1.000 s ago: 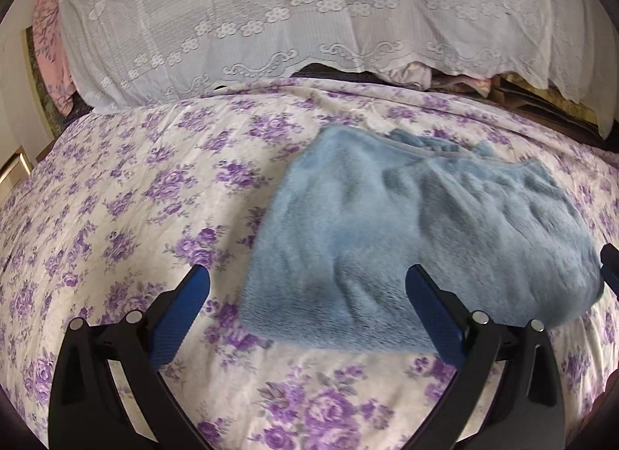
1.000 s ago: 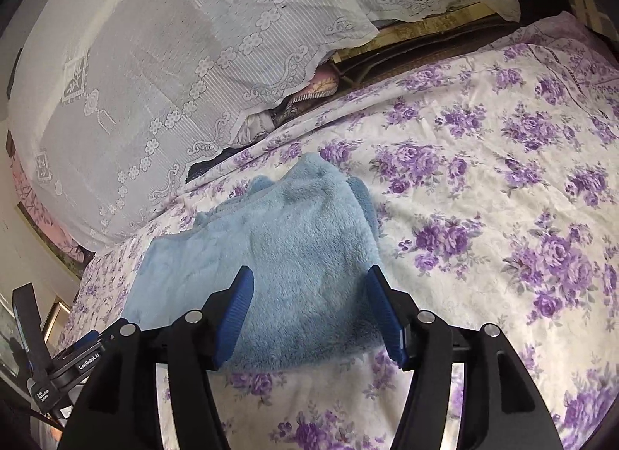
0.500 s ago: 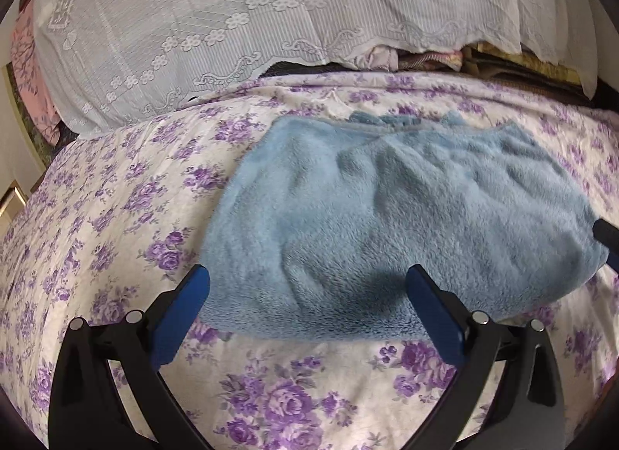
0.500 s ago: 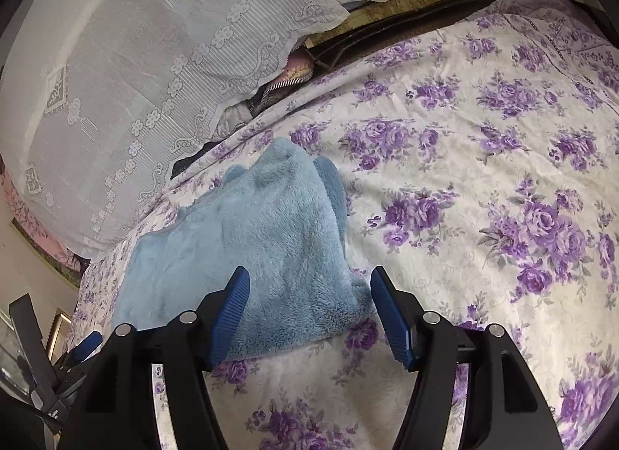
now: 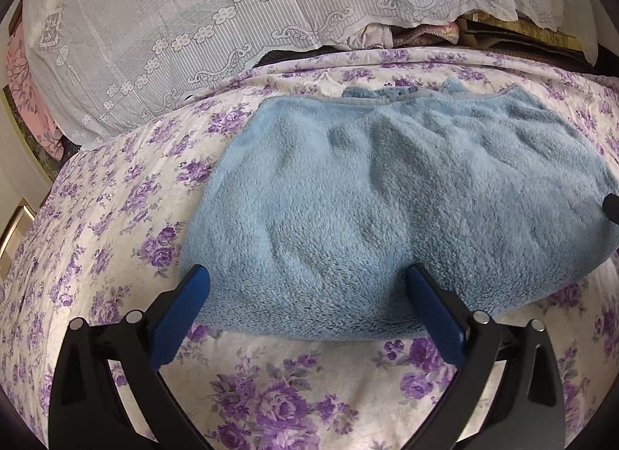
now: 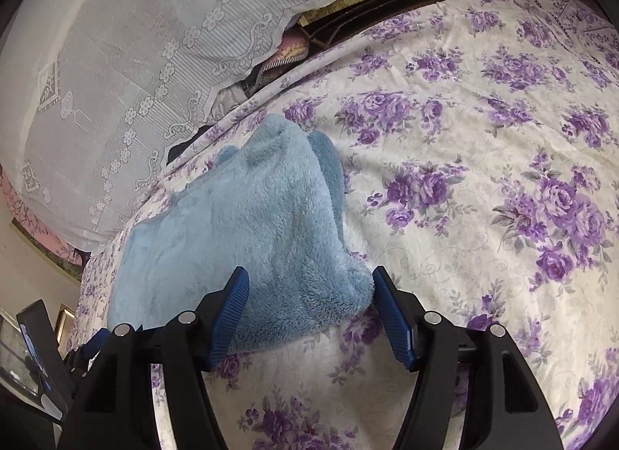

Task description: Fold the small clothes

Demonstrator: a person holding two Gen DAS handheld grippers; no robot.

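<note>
A light blue fleece garment (image 5: 387, 210) lies folded on the purple-flowered bedspread (image 5: 116, 218). My left gripper (image 5: 309, 283) is open, its blue fingers (image 5: 182, 310) straddling the garment's near edge on its left half. In the right wrist view the garment (image 6: 240, 233) lies left of centre. My right gripper (image 6: 309, 283) is open with its fingers either side of the garment's near right corner. Nothing is gripped. A black tip of the right gripper shows at the right edge of the left wrist view (image 5: 612, 208).
A white lace cover (image 5: 232, 16) drapes over a pile along the far side of the bed, with bits of clothing (image 5: 418, 34) poking out beneath it. The flowered bedspread (image 6: 483, 179) stretches bare to the right of the garment.
Both grippers have moved forward toward the garment, which now fills more of each view. The left gripper's fingers now reach the garment's near edge. Both stay open.
</note>
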